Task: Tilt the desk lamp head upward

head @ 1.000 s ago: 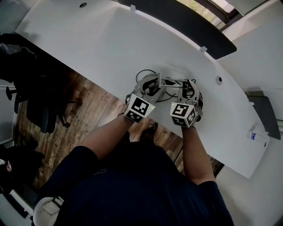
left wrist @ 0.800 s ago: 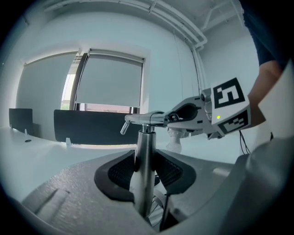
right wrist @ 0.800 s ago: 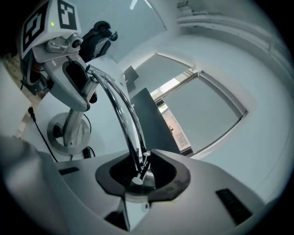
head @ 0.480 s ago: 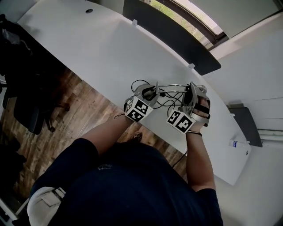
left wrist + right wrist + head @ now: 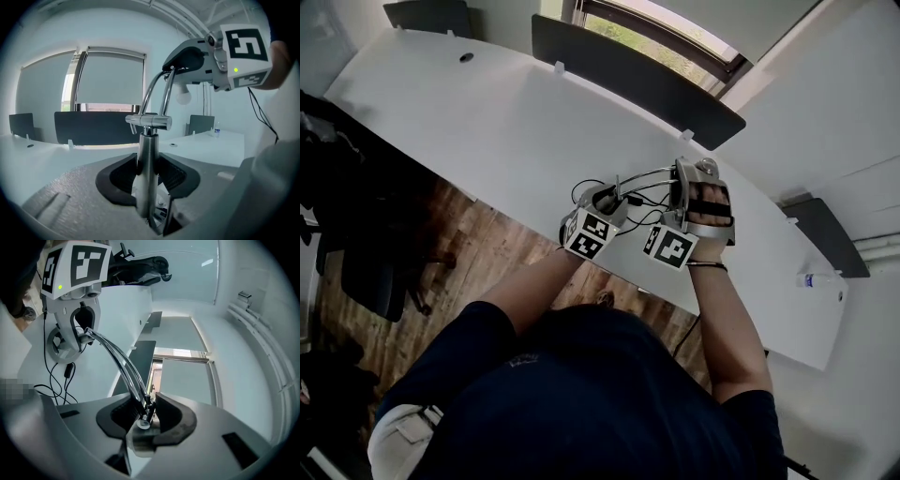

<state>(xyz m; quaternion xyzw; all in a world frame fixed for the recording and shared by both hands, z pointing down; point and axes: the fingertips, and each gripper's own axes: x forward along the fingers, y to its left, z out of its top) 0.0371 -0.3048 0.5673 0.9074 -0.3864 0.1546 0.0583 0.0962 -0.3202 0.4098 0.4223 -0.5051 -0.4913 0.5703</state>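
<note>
A chrome desk lamp (image 5: 645, 180) stands near the front edge of the white desk (image 5: 487, 122). In the left gripper view its upright post (image 5: 146, 168) runs between the jaws, and my left gripper (image 5: 147, 187) is shut on it. Two thin curved rods (image 5: 117, 362) lead from the post to the lamp head (image 5: 187, 56), with the white bulb (image 5: 183, 96) under it. My right gripper (image 5: 145, 413) grips the head at the rods' end; its jaws are opening, with the head's joint still between the pads. In the head view, the right gripper (image 5: 686, 192) sits right of the left gripper (image 5: 598, 211).
A black cable (image 5: 56, 376) loops on the desk by the lamp's round base (image 5: 58, 345). A water bottle (image 5: 814, 278) stands at the desk's right end. Dark divider panels (image 5: 628, 80) line the far edge. Black chairs (image 5: 356, 244) stand on the wooden floor at left.
My right gripper has swung up and away from the left one, taking the lamp head with it, and its marker cube has turned. The left gripper has stayed on the post.
</note>
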